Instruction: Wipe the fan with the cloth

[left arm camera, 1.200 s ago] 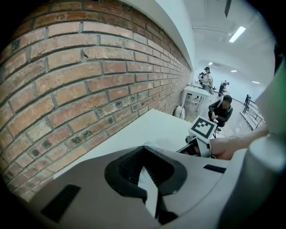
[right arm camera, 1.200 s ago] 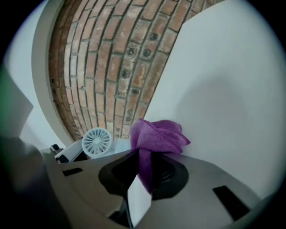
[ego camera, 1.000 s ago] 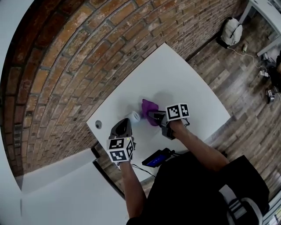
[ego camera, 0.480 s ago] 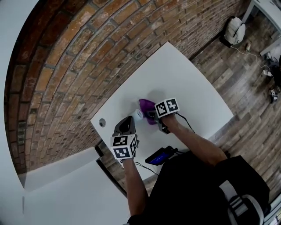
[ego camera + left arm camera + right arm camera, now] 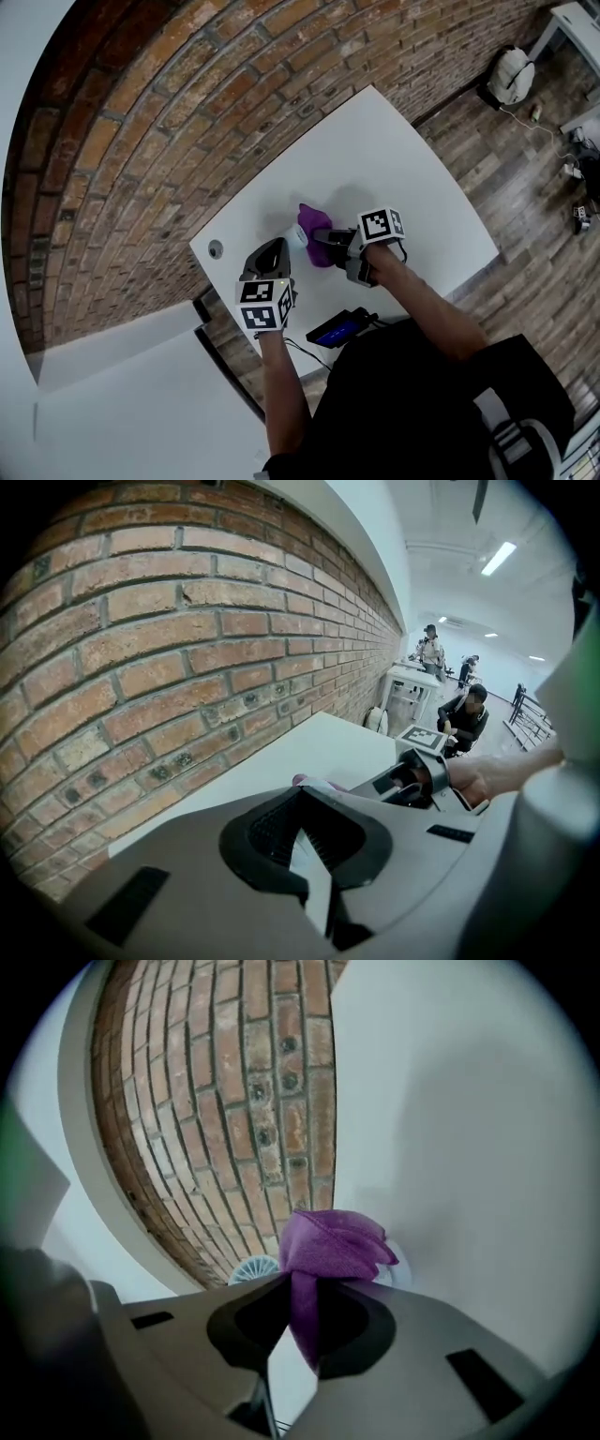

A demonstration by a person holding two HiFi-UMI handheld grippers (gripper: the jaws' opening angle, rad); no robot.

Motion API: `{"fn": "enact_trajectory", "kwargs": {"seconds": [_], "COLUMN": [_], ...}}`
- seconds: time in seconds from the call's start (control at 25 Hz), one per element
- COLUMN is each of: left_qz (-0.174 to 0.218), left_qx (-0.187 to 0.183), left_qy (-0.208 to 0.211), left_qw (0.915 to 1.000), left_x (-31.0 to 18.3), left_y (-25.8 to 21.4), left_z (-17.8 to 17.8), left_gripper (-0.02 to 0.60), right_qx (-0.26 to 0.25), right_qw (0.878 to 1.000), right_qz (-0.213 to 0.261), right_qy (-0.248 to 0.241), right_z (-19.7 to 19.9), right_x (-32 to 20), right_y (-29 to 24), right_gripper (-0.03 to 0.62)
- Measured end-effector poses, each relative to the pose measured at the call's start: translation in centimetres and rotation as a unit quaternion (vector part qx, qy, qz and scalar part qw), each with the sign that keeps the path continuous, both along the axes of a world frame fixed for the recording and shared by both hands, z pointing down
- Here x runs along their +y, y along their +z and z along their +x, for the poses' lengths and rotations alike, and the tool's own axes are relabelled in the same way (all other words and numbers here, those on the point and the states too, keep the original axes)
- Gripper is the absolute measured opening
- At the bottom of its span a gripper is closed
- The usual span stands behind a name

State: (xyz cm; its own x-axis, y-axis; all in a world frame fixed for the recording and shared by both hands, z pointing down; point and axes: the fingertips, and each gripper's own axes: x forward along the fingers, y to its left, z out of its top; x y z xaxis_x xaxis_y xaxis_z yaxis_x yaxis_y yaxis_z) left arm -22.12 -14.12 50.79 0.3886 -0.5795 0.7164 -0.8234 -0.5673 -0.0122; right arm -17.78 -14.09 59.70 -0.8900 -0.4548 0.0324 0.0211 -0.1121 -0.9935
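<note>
A small white fan [image 5: 296, 237] lies on the white table [image 5: 394, 169] in the head view, between my two grippers. My left gripper [image 5: 274, 247] is shut, with a white part of the fan [image 5: 314, 874] pinched between its jaws. My right gripper [image 5: 325, 240] is shut on a purple cloth [image 5: 312, 225], which is pressed against the fan's right side. In the right gripper view the bunched cloth [image 5: 330, 1241] sticks out of the jaws of my right gripper [image 5: 295, 1330] and covers most of the fan's pale grille [image 5: 251, 1267]. The right gripper [image 5: 412, 780] also shows in the left gripper view.
A brick wall [image 5: 187, 112] runs along the table's far side. A round cable hole [image 5: 216, 248] sits near the table's left corner. A black device with a blue screen [image 5: 336, 330] lies at the near edge. A white bag [image 5: 514, 75] rests on the wooden floor.
My right gripper slid the purple cloth left against the fan, then back to the right and slightly up. The left gripper and the fan stayed in place.
</note>
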Motion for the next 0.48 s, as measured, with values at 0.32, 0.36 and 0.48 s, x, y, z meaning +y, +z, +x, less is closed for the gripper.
{"fn": "enact_trajectory", "kwargs": {"seconds": [0.32,0.36,0.48], "left_qz": [0.002,0.002,0.000], "left_qx": [0.000,0.000,0.001], "left_qy": [-0.006,-0.005,-0.006], "left_qw": [1.0000,1.0000,1.0000], "left_x": [0.0,0.0,0.2], "left_y": [0.0,0.0,0.1], "left_z": [0.0,0.0,0.0], "left_gripper": [0.000,0.000,0.000], "right_qx": [0.271,0.320,0.411], "right_qw": [0.955,0.934,0.889], "right_qz": [0.066,0.095,0.151], "right_qy": [-0.102,-0.125,-0.132], "right_z": [-0.9,-0.5,1.4], "right_x": [-0.9,-1.2,-3.2], "right_y": [7.3,7.6,7.3], "right_gripper": [0.061,0.061,0.061]}}
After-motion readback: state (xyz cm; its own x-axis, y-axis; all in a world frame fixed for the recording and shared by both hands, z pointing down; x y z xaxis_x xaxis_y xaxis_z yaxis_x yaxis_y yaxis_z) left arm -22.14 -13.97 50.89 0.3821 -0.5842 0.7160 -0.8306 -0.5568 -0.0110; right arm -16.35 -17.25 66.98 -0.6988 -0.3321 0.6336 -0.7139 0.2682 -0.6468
